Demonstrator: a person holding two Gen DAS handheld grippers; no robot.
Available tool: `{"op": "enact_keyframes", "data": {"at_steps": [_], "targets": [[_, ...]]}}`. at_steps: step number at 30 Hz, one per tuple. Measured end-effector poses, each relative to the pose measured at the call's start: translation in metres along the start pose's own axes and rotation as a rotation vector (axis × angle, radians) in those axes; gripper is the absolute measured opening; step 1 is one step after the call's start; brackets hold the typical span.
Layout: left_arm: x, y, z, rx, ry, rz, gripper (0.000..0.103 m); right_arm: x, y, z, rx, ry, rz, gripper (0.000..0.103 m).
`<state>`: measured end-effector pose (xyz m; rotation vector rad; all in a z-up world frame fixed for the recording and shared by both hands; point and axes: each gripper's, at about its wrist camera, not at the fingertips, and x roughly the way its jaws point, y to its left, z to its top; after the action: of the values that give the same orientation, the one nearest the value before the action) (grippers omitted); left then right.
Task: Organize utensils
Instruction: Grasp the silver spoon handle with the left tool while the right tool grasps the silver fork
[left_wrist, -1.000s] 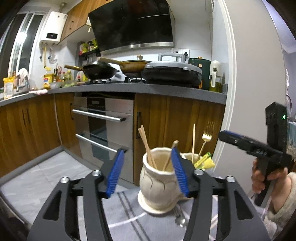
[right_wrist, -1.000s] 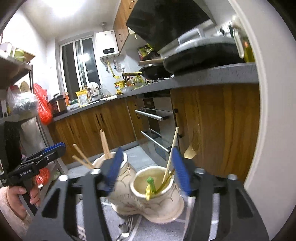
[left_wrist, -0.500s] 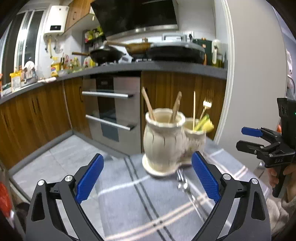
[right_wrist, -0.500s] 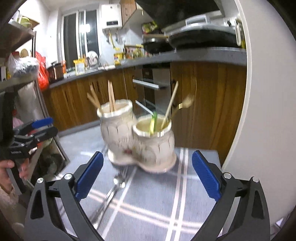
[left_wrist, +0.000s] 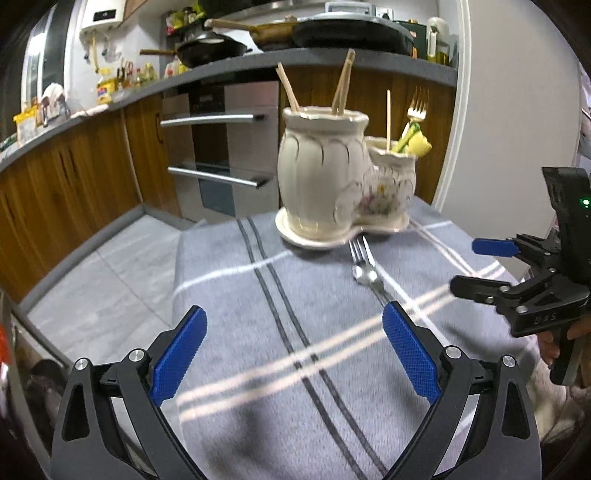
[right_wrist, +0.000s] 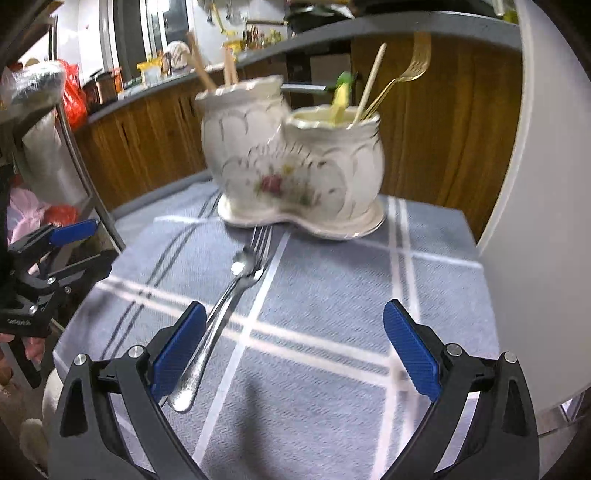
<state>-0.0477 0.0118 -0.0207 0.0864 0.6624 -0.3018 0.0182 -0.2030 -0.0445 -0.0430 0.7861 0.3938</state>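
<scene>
A cream ceramic double holder (left_wrist: 325, 177) (right_wrist: 295, 166) stands at the far side of the table. Its taller pot holds wooden chopsticks (left_wrist: 288, 88). Its lower pot holds a gold fork (left_wrist: 416, 107) (right_wrist: 410, 70), a single wooden stick and a yellow-green piece. A steel fork and spoon (left_wrist: 364, 266) (right_wrist: 240, 280) lie together on the cloth in front of the holder. My left gripper (left_wrist: 295, 350) (right_wrist: 85, 247) hovers open over the near cloth, nothing between its pads. My right gripper (right_wrist: 295, 347) (left_wrist: 480, 267) is open too, with the spoon handle passing just inside its left pad (right_wrist: 177, 347).
The table wears a grey cloth (left_wrist: 258, 332) with dark and white stripes, and its left edge drops to a tiled floor (left_wrist: 110, 280). Wooden cabinets and an oven (left_wrist: 221, 147) stand behind. A white wall (right_wrist: 535, 184) closes the right side, and a metal rack (right_wrist: 74, 155) stands left.
Both grippers went from partly closed to wide open, sank and tipped down toward the table. The holder rose in both views, and the fork and spoon came into sight.
</scene>
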Motion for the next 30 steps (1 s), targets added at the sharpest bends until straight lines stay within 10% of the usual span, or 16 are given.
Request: {"op": "enact_keyframes", "data": {"at_steps": [4, 15, 30], "targets": [[0.003, -0.001, -0.007, 0.012, 0.018, 0.005, 0.095, 0.013, 0.01, 0.0, -0.009, 0.05, 0.0, 0.087], [0.006, -0.004, -0.009, 0.012, 0.031, -0.013, 0.095, 0.037, 0.034, 0.006, 0.013, 0.145, 0.057, 0.026], [0.008, -0.004, -0.009, 0.007, 0.034, -0.03, 0.095, 0.043, 0.038, 0.01, 0.082, 0.173, 0.058, 0.008]]}}
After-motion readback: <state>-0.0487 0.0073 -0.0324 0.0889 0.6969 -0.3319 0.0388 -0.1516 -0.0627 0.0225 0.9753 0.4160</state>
